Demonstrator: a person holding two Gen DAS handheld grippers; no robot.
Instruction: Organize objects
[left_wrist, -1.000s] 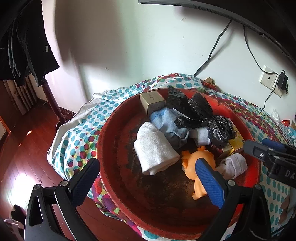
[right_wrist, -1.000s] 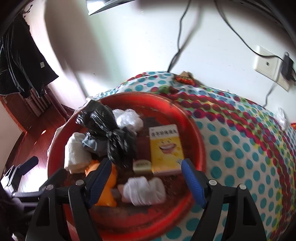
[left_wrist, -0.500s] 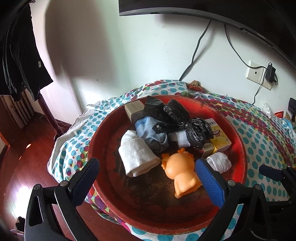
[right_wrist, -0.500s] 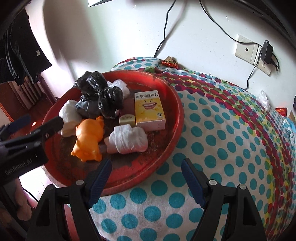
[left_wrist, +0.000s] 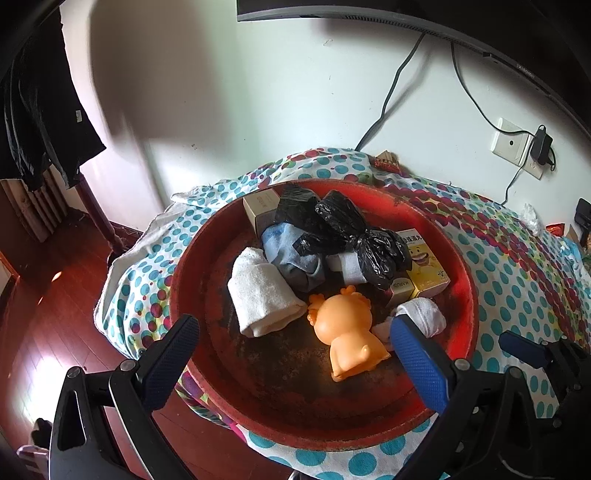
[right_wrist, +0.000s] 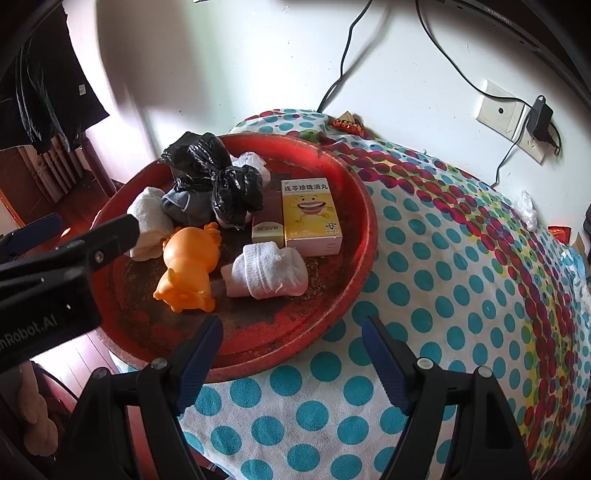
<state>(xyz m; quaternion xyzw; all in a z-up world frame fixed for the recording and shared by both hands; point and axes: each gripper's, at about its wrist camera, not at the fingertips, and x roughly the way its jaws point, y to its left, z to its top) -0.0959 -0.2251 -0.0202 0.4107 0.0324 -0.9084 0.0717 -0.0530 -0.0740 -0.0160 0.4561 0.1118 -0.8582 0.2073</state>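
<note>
Two grippers, left gripper (left_wrist: 295, 354) and right gripper (right_wrist: 291, 354), jaws spread wide, holding and touching nothing, red tray (right_wrist: 354, 258) beyond on dotted cloth (right_wrist: 461, 277), orange toy (left_wrist: 347, 325), white socks (right_wrist: 267, 271), yellow box (right_wrist: 310, 216), black bags (left_wrist: 343, 232) farther inside.

Red tray (right_wrist: 364, 236), orange toy (right_wrist: 188, 264)

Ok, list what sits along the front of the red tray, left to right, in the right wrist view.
Rolled white towel → orange toy figure → bundled white socks, all on the red tray; then polka-dot cloth.
</note>
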